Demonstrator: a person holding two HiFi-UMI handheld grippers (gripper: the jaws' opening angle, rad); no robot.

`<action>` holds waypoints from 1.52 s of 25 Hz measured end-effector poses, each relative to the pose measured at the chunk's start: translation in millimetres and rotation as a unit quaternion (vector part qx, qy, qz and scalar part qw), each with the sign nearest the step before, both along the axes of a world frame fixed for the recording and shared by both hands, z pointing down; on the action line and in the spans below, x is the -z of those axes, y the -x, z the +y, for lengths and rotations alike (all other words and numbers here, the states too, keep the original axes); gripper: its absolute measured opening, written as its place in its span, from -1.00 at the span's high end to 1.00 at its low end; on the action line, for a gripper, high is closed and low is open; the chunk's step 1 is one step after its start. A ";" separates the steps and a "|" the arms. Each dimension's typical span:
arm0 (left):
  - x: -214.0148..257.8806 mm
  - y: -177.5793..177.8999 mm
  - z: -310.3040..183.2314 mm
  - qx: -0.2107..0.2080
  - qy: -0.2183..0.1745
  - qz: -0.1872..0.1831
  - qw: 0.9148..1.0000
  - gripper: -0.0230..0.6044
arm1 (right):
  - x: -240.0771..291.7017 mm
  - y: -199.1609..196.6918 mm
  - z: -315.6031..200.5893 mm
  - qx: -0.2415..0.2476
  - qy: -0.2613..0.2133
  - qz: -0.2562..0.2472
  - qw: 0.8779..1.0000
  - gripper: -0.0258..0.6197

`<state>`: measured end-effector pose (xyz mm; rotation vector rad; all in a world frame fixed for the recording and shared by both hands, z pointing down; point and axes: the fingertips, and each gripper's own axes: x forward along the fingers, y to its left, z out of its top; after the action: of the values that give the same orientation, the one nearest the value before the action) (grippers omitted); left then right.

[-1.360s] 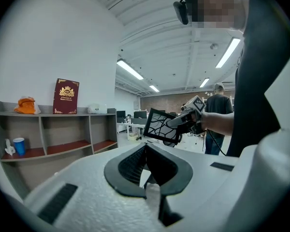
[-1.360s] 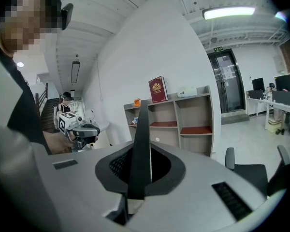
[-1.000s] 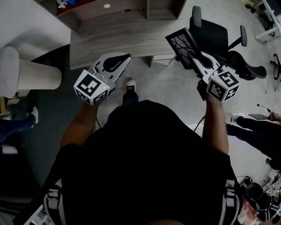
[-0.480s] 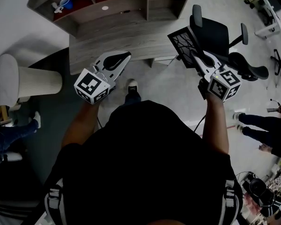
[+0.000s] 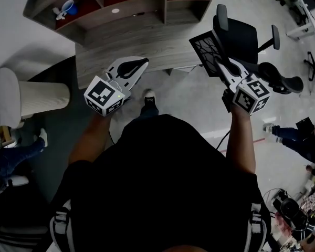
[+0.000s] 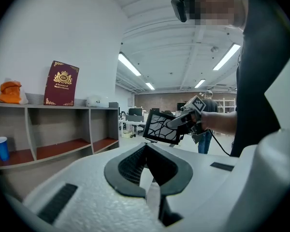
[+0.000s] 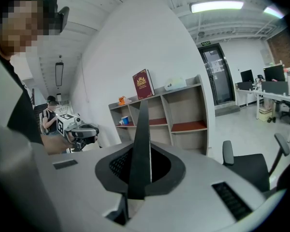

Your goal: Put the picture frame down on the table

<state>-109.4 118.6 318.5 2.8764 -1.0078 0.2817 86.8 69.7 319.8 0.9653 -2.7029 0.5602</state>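
Head view: picture frame [image 5: 206, 50] is in the air off the right end of the tabletop [image 5: 126, 43], in front of an office chair [image 5: 241, 35], clamped in the right claw [image 5: 220, 63]. Right gripper view gives it edge-on between the pads; left gripper view shows its black branching face. Left claw [image 5: 140, 63] is closed and empty. Against a second ago the grip is unchanged, and more of the shelf unit [image 5: 94, 4] shows.

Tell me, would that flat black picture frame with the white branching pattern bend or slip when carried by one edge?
Probably stiff: the black picture frame juts out flat from the right gripper with no sag. Seen edge-on it looks thin, so likely light. Pinched at one edge only, it might pivot if bumped.
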 end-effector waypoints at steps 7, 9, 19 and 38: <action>-4.6 -4.8 -14.1 -0.018 0.001 -0.013 1.000 0.87 | -12.9 -0.8 -11.5 -0.010 0.007 -0.004 1.000 0.87; -5.5 -2.1 -22.3 -0.018 0.001 -0.014 1.000 0.87 | -16.2 -0.1 -19.3 -0.014 0.009 -0.004 1.000 0.87; -11.6 12.9 -72.9 -0.036 0.007 -0.010 0.999 0.87 | -19.6 11.2 -66.4 -0.032 0.017 0.009 0.999 0.87; -6.1 64.0 -131.0 -0.056 0.001 0.011 0.998 0.87 | 2.9 57.6 -116.0 -0.050 0.012 0.035 0.998 0.87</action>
<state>-173.4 -12.4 324.6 2.9316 -0.8446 0.2565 29.2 -46.3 316.9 1.0984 -2.5929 0.5648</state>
